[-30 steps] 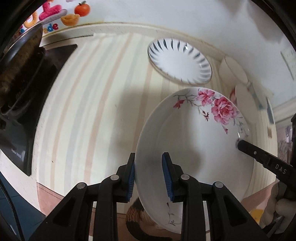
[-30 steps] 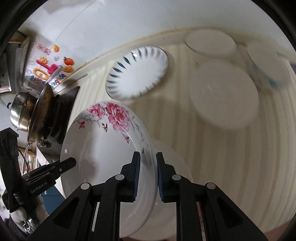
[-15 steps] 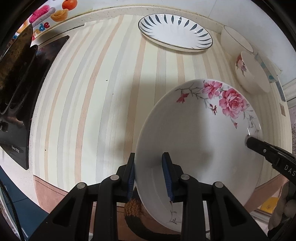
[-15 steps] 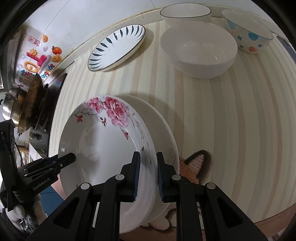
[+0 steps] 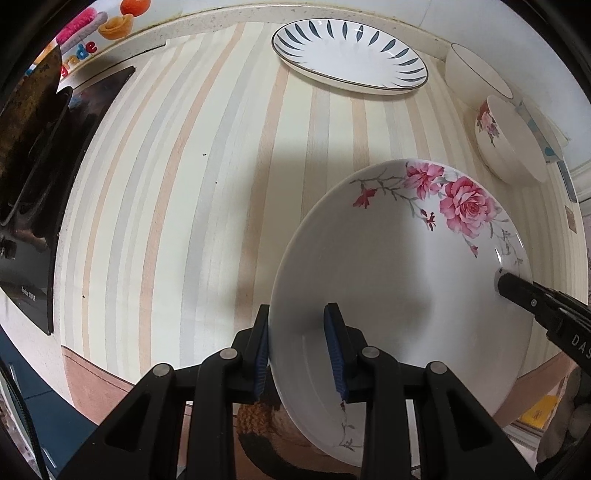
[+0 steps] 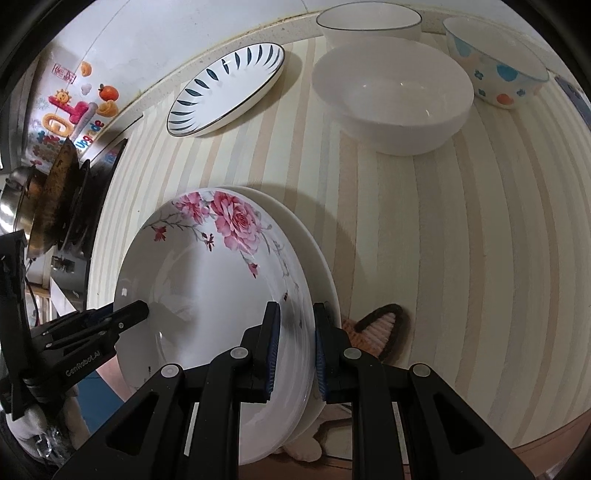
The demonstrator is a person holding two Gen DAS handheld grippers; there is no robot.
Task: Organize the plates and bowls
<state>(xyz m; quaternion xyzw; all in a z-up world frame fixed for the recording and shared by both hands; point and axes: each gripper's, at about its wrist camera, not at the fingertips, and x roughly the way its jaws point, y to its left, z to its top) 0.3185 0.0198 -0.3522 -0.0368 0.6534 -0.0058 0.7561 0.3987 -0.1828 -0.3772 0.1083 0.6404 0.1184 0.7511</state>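
A white plate with pink roses [image 5: 399,266] [image 6: 207,280] is held by both grippers at opposite rims. My left gripper [image 5: 300,350] is shut on its near rim. My right gripper [image 6: 295,350] is shut on its other rim; its fingertip also shows in the left wrist view [image 5: 517,291]. The rose plate sits just over a plain white plate [image 6: 321,280] that rests on a woven cat-shaped mat [image 6: 380,325].
A blue-leaf oval plate [image 5: 347,55] [image 6: 229,88] lies near the back wall. A large white bowl [image 6: 395,96], a black-rimmed bowl [image 6: 369,22] and a dotted bowl [image 6: 495,74] stand at the back right. A stove with a dark pan [image 6: 59,192] is at the left.
Both grippers have lowered the rose plate toward the counter over the plain white plate. The view has tilted down and the bowls now show sharply.
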